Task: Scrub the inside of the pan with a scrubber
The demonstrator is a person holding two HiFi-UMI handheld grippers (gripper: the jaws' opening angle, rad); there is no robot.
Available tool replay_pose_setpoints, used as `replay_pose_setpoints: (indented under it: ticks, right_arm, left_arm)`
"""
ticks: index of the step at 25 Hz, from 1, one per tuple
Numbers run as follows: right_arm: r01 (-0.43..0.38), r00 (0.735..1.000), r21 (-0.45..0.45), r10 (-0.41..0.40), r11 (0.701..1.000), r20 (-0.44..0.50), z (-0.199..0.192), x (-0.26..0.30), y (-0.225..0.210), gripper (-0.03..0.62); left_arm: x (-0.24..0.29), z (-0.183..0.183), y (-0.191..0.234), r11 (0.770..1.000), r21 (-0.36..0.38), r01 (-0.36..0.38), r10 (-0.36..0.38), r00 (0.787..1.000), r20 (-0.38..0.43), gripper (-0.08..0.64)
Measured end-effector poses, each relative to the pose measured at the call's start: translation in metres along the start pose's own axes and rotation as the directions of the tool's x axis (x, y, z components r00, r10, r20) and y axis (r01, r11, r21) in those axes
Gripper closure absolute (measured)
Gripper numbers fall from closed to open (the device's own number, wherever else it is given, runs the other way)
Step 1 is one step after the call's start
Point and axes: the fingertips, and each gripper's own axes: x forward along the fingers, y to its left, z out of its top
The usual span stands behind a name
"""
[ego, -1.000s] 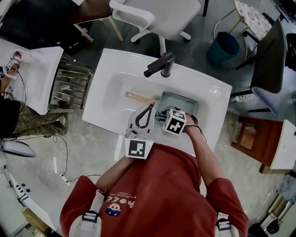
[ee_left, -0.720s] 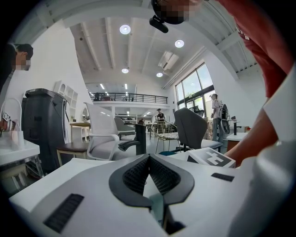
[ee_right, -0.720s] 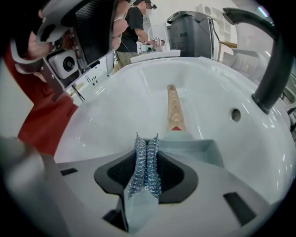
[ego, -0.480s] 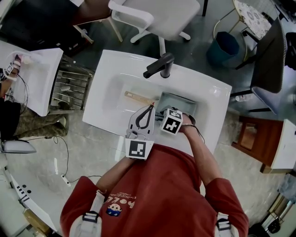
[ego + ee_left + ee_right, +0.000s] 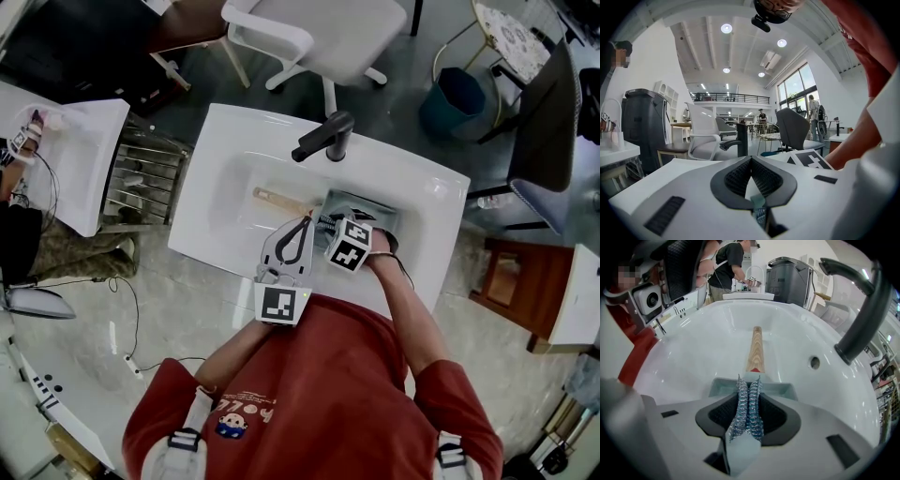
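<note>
A grey-green rectangular pan (image 5: 377,207) with a wooden handle (image 5: 277,198) lies in the white sink (image 5: 225,178). My right gripper (image 5: 331,226) reaches into the pan's near left corner and is shut on a steel-wool scrubber (image 5: 748,405). In the right gripper view the pan's rim (image 5: 786,389) and the handle (image 5: 755,348) lie just past the jaws (image 5: 749,381). My left gripper (image 5: 305,219) hovers at the sink's front edge beside the right one, near the handle, shut with nothing in it (image 5: 751,159). The pan's floor is mostly hidden by the right gripper.
A dark faucet (image 5: 324,135) overhangs the back of the sink, above the pan. A white chair (image 5: 319,28) and a blue bin (image 5: 453,97) stand behind the sink. To the left is a metal rack (image 5: 141,173) and a second white basin (image 5: 80,159).
My right gripper with the scrubber has shifted slightly left inside the pan. The left gripper and the pan have stayed put.
</note>
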Motion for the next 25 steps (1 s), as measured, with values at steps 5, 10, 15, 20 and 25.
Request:
replay_pose_setpoints:
  ticks: [5, 10, 15, 20, 25]
  right_arm:
    - [0.179, 0.984, -0.034, -0.179, 0.983, -0.009, 0.002, 0.004, -0.027, 0.436]
    - [0.37, 0.926, -0.123, -0.376, 0.921, -0.026, 0.003, 0.01, -0.05, 0.436]
    - [0.387, 0.918, -0.134, -0.395, 0.912, -0.043, 0.006, 0.012, -0.052, 0.438]
    - [0.373, 0.925, -0.13, -0.38, 0.919, -0.032, 0.007, 0.012, -0.051, 0.437]
    - [0.38, 0.924, -0.07, -0.381, 0.922, -0.001, 0.003, 0.008, -0.053, 0.437]
  left_arm:
    - [0.002, 0.001, -0.003, 1.0, 0.01, 0.009, -0.009, 1.0, 0.006, 0.546]
    - [0.003, 0.0, -0.004, 1.0, 0.004, 0.006, -0.006, 1.0, 0.006, 0.546]
    - [0.001, 0.0, -0.003, 1.0, 0.012, 0.002, -0.002, 1.0, -0.001, 0.546]
    - [-0.001, 0.0, -0.002, 1.0, 0.02, 0.001, -0.001, 1.0, 0.004, 0.546]
    - [-0.001, 0.006, -0.002, 1.0, 0.028, 0.002, -0.003, 1.0, 0.01, 0.546]
